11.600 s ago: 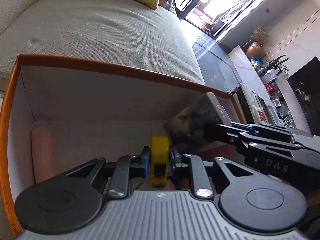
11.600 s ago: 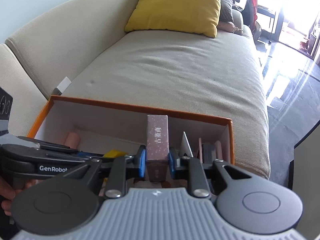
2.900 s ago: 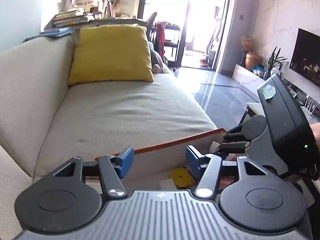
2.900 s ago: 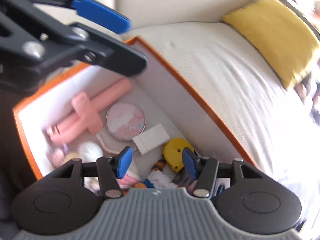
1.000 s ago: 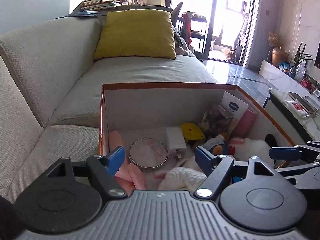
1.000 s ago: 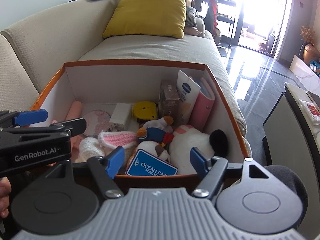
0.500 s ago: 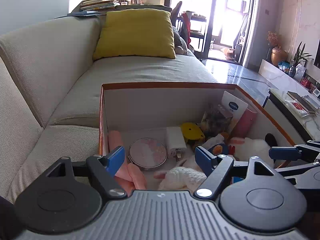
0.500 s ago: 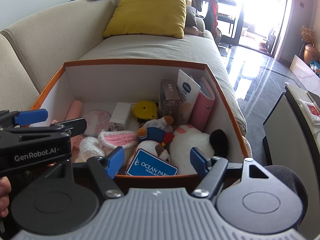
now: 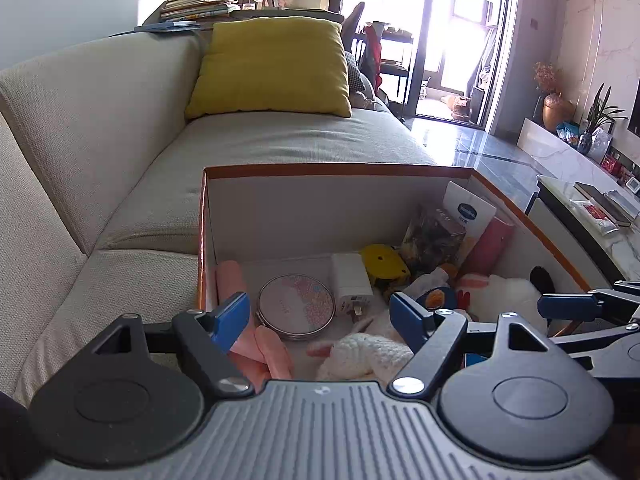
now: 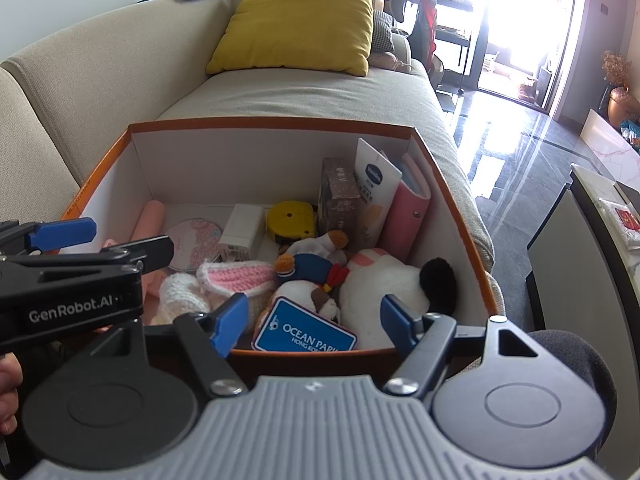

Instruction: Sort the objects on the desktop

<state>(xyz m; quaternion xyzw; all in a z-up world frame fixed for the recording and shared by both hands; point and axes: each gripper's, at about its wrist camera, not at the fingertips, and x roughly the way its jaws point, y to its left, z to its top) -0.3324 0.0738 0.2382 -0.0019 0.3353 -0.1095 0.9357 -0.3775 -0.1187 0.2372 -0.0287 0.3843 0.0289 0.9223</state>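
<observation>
An orange-rimmed white box (image 10: 272, 123) (image 9: 336, 171) sits on the sofa, filled with small items. Inside lie a round floral compact (image 9: 296, 306) (image 10: 195, 239), a white charger (image 9: 351, 283) (image 10: 243, 229), a yellow tape measure (image 10: 289, 218) (image 9: 384, 261), a brown carton (image 10: 338, 194), a white tube (image 10: 374, 190), a pink notebook (image 10: 412, 210), plush toys (image 10: 388, 280) and a blue Ocean Park tag (image 10: 304, 332). My left gripper (image 9: 320, 318) hovers open over the box's near left side. My right gripper (image 10: 314, 322) hovers open at the near rim. Neither holds anything.
The beige sofa (image 9: 280, 140) stretches behind the box, with a yellow cushion (image 10: 296, 28) at its far end. A dark tiled floor (image 10: 520, 152) and a low table (image 9: 592, 208) lie to the right. A person's fingers (image 10: 8, 384) show at the left edge.
</observation>
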